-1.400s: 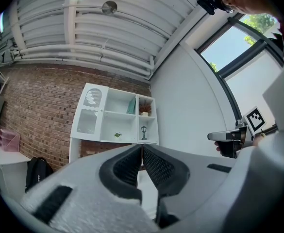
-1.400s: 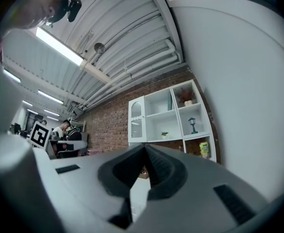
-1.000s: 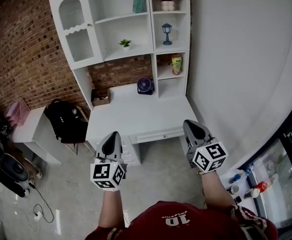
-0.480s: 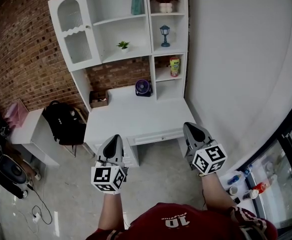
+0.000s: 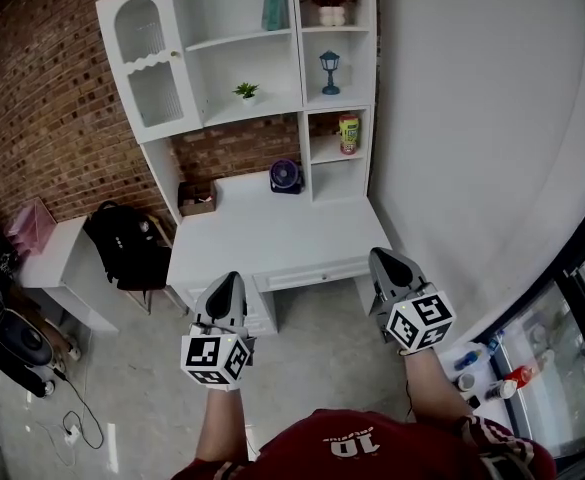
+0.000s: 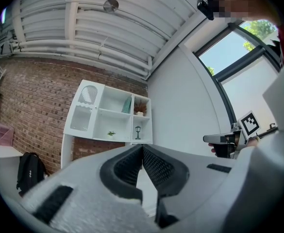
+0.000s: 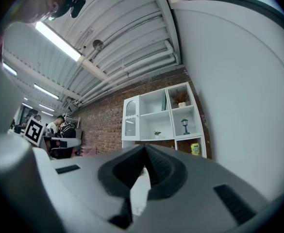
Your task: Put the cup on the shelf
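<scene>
Both grippers are held low in the head view, well short of the desk (image 5: pixel 272 233), and neither holds anything. The left gripper (image 5: pixel 228 277) has its fingers (image 6: pixel 154 165) pressed together at the tips with nothing between them. The right gripper (image 5: pixel 383 256) is the same, its fingers (image 7: pixel 160 166) closed on air.

No cup shows on the desk, which carries only a small purple fan (image 5: pixel 284 175) and a brown box (image 5: pixel 197 197). A yellow-green container (image 5: pixel 349 133) stands in the lower right compartment of the shelf unit (image 5: pixel 301 68), right of frame centre. It may be the cup, but it is too small to tell.

With both grippers empty, this fits two stages: walking in to look for the cup, or standing back with the cup already on the shelf. The pictures do not settle which, so the next move can't be judged beyond staying clear of the desk edge.

In both gripper views the gripper body covers the desk top. The left gripper view also loses the lower compartments. The arched door (image 5: pixel 142 53) at upper left blurs whatever sits behind it.
</scene>
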Demonstrator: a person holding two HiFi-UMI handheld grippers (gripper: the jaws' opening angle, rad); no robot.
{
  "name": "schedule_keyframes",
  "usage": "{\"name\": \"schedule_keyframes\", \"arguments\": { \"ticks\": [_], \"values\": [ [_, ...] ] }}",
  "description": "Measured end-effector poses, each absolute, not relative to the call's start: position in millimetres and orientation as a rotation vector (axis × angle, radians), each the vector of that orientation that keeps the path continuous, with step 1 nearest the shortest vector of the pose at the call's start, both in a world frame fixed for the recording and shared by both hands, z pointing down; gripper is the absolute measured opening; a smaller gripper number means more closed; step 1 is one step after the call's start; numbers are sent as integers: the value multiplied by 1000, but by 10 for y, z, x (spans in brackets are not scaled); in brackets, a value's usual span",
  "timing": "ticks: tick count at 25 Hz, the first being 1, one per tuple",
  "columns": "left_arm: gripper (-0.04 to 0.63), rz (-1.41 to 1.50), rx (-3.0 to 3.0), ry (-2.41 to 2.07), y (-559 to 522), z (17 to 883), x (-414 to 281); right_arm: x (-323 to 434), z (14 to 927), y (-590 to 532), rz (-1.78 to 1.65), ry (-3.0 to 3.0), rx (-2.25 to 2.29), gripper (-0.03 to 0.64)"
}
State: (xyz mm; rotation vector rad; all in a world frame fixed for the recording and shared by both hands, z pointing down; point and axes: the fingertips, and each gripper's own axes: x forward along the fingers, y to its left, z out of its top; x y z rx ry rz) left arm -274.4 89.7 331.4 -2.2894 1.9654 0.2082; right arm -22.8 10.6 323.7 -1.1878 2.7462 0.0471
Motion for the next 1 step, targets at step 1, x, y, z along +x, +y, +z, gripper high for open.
{"name": "schedule_keyframes", "arguments": {
  "ticks": [1],
  "values": [
    [-2,215,-2294,1964,902,3315,-2745,-218,3238,102,45,2744,-1191,3]
  ]
}}
